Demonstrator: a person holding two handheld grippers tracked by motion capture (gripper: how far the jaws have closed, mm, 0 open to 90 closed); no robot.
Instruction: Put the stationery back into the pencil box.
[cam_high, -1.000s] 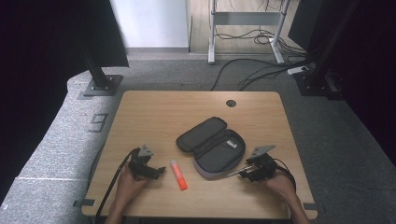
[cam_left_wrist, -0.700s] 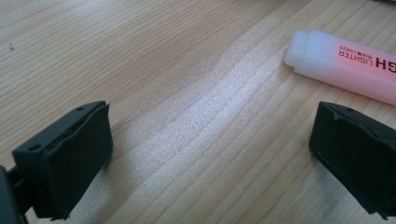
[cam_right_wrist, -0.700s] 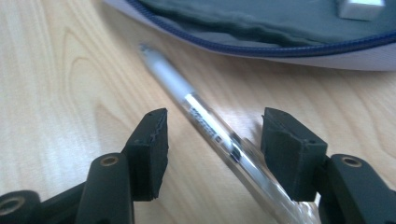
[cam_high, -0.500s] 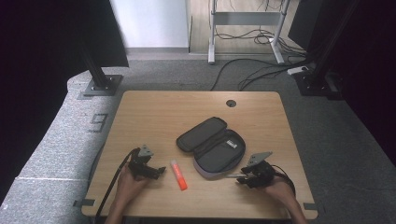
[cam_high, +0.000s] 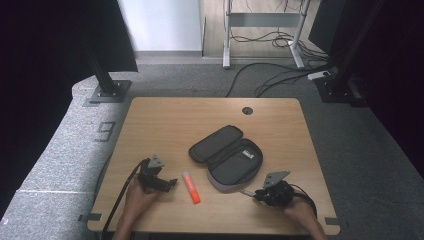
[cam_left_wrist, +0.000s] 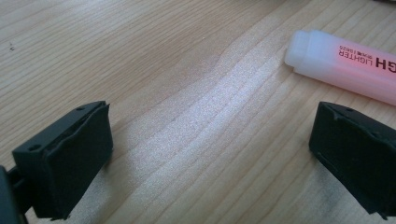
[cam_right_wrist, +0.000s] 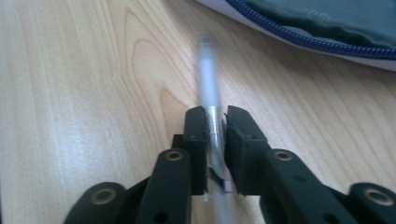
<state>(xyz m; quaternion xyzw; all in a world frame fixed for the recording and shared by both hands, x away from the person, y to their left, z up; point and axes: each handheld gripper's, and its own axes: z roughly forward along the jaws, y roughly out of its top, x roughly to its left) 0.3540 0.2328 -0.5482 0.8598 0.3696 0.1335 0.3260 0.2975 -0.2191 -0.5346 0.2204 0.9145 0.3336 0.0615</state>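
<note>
Right gripper (cam_high: 256, 195) has slid left a bit, jaws just clamped on a blurry grey pen (cam_right_wrist: 208, 88); left gripper (cam_high: 169, 183) gapes over the wooden table (cam_high: 165, 120), grey carpet around.

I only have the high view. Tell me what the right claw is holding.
Observer: The right claw has just been closing and is shut on a thin grey pen.
Operator: Read me the orange marker.
Observer: Its barrel print ends in "LIGHTER": it is a highlighter.
Operator: Check the left claw.
Observer: The left claw is open, with bare table between its jaws; the highlighter lies just beyond them, untouched.
</note>
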